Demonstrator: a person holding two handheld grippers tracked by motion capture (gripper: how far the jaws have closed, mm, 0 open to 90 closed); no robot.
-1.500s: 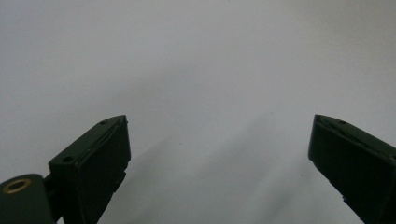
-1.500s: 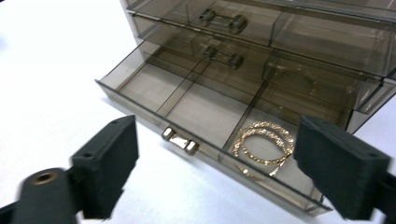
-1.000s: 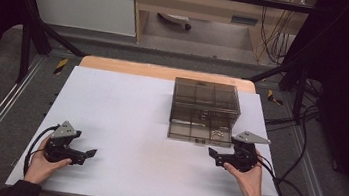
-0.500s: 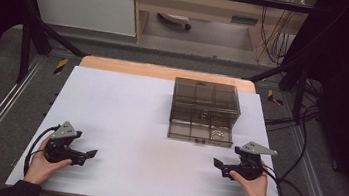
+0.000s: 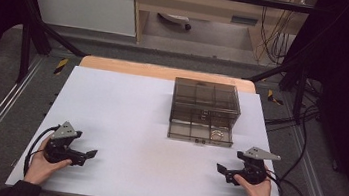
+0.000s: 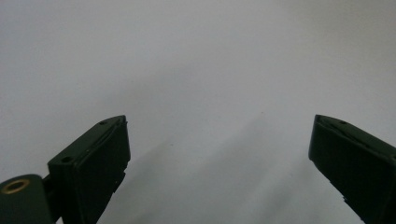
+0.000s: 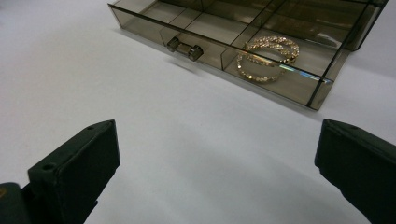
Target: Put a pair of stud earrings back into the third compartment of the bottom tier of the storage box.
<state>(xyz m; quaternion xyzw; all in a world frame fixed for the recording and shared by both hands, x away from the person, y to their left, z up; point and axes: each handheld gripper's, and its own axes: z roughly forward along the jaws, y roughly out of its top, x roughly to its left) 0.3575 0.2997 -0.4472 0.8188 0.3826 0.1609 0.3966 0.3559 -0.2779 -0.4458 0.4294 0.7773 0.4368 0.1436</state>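
A smoky clear drawer box (image 5: 206,100) stands on the white table (image 5: 134,123), right of centre. Its bottom drawer (image 5: 201,133) is pulled out toward me; the same drawer (image 7: 224,51) has a small round knob (image 7: 185,48) on its front. A gold bracelet (image 7: 267,57) lies in the drawer's right compartment, also seen as a bracelet (image 5: 217,135) from above. My right gripper (image 5: 223,172) rests near the front right of the table, open and empty, a short way in front of the drawer. My left gripper (image 5: 89,155) lies at the front left, open, over bare table.
A wooden strip (image 5: 165,72) runs along the table's far edge. Black frame posts (image 5: 25,44) and cables (image 5: 303,144) flank the table. A cable (image 5: 35,146) trails from the left gripper.
My right gripper has drawn back from the drawer front toward the table's near edge. The left gripper has stayed where it was.
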